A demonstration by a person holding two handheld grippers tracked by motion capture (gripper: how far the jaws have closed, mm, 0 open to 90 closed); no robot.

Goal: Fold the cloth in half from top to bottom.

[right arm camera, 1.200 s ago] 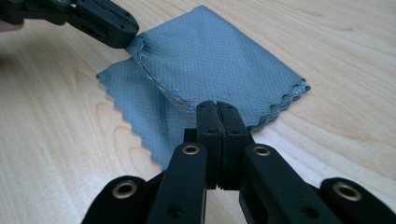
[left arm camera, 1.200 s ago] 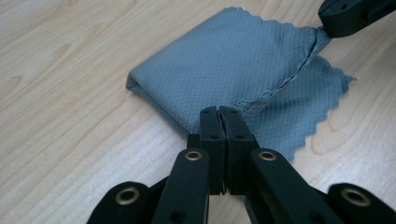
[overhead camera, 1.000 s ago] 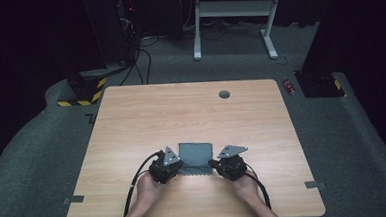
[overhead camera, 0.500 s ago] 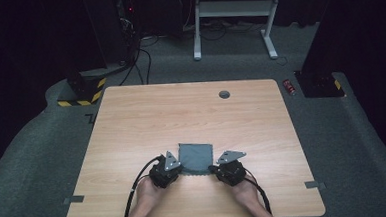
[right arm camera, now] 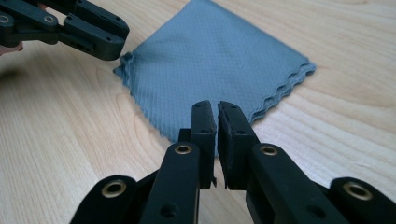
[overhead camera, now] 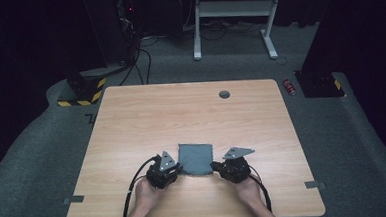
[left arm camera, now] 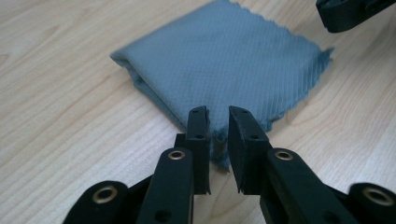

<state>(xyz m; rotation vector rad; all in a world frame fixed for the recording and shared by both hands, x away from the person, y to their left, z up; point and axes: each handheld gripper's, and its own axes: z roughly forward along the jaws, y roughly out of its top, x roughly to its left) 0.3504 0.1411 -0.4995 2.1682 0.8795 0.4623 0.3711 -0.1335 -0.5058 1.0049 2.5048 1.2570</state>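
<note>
A folded grey-blue cloth [overhead camera: 195, 158] lies flat on the wooden table [overhead camera: 181, 114], near its front edge. My left gripper [overhead camera: 178, 169] is at the cloth's near left corner and my right gripper [overhead camera: 215, 167] at its near right corner. In the left gripper view the jaws [left arm camera: 218, 114] have just been opening. They stand a little apart, with the frayed corner of the cloth [left arm camera: 224, 60] between them and loose. In the right gripper view the jaws [right arm camera: 215, 108] have also just been opening, to a narrow gap over the edge of the cloth [right arm camera: 215, 60].
A round cable hole [overhead camera: 224, 94] sits near the table's far edge. Tape marks [overhead camera: 73, 199] lie at the front corners. On the floor beyond are a striped black-and-yellow base [overhead camera: 82, 91], a red can [overhead camera: 290, 87] and a white desk frame [overhead camera: 231, 16].
</note>
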